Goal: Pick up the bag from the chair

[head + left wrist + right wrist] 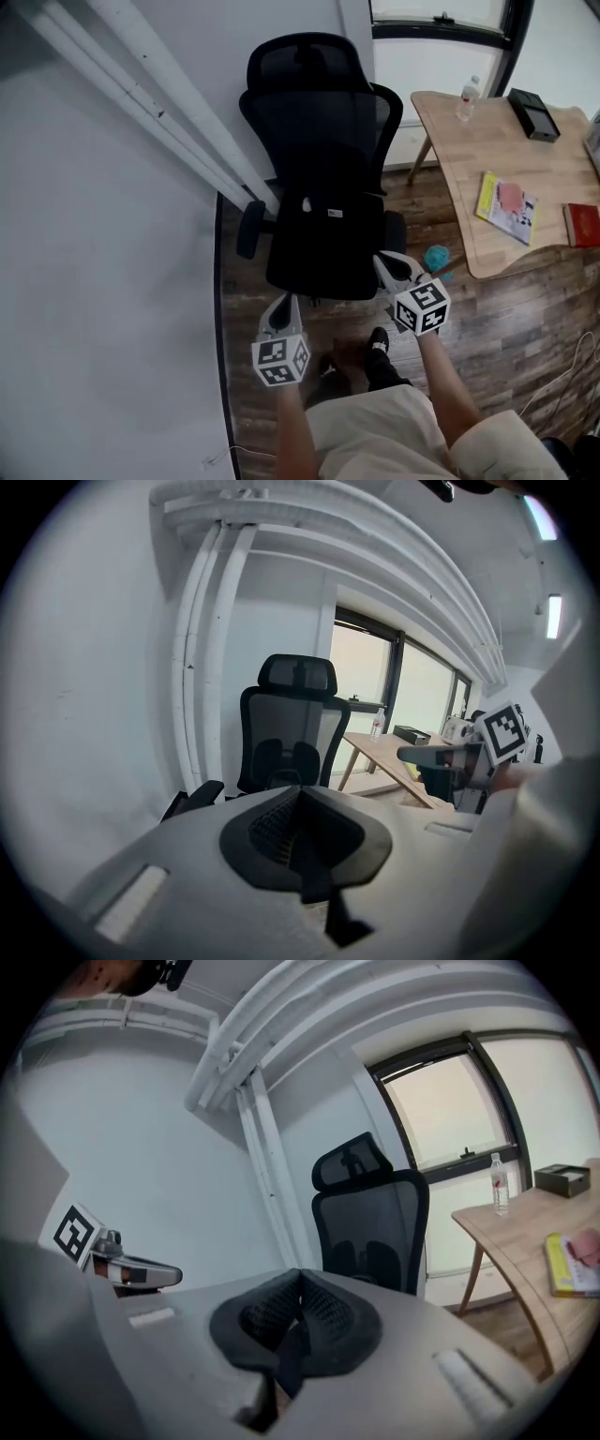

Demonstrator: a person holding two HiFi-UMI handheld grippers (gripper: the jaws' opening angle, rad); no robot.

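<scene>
A black office chair point(319, 122) stands against the white wall. On its seat lies a dark bag point(323, 246) with small white tags, hard to tell apart from the black seat. My left gripper point(284, 304) is shut and empty at the seat's front left edge. At the front right corner of the seat, my right gripper point(384, 261) is shut too, holding nothing. The left gripper view shows the chair point(295, 728) ahead of the closed left gripper point(300, 794) and the right gripper point(424, 755) alongside. The chair point(370, 1213) rises behind the closed right gripper point(300, 1281) in the right gripper view; the seat is hidden there.
A wooden table point(487, 150) stands right of the chair with a water bottle point(467, 98), a black box point(534, 114), a yellow book point(506, 206) and a red book point(583, 225). White pipes point(141, 103) slant along the wall. A blue object point(437, 256) lies on the floor.
</scene>
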